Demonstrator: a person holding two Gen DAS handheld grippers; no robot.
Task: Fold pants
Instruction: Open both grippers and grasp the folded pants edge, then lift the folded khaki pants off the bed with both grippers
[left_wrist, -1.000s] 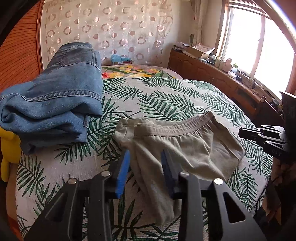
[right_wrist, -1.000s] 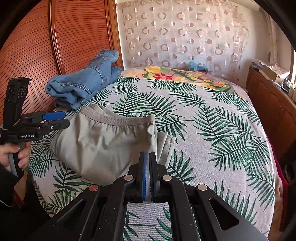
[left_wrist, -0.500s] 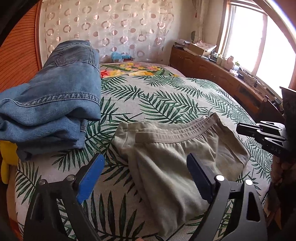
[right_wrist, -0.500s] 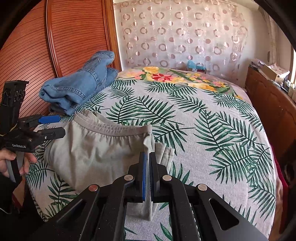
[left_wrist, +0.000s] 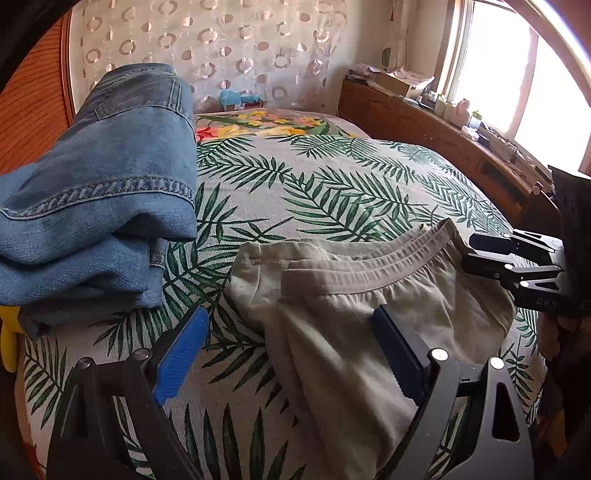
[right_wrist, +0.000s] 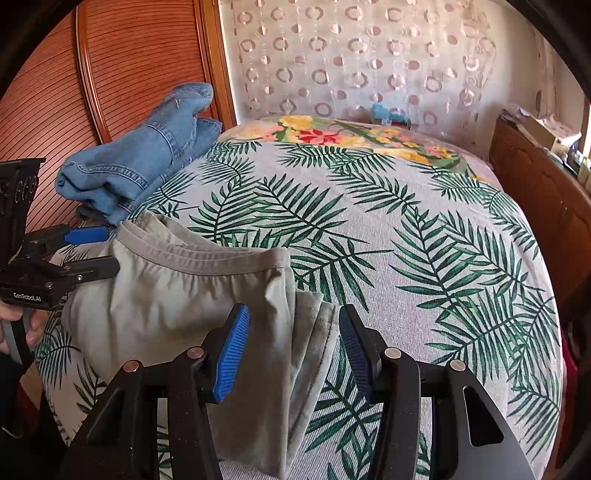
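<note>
Folded khaki pants (left_wrist: 351, 321) lie near the front edge of the bed, waistband away from me; they also show in the right wrist view (right_wrist: 177, 306). My left gripper (left_wrist: 291, 343) is open and empty, just above the pants' left part. It also shows at the left of the right wrist view (right_wrist: 99, 251). My right gripper (right_wrist: 293, 336) is open and empty over the pants' right edge. It shows from the side in the left wrist view (left_wrist: 480, 254), beside the waistband's right end.
A pile of folded blue jeans (left_wrist: 99, 195) lies at the bed's left, also in the right wrist view (right_wrist: 144, 155). The bed (right_wrist: 406, 229) has a palm-leaf cover. A wooden headboard (right_wrist: 74, 99) stands left, a wooden cabinet (left_wrist: 443, 147) right.
Both grippers opened: the left widened over the last second, the right was shut on the pants' edge and has let go. The pants now lie flat on the bed.
</note>
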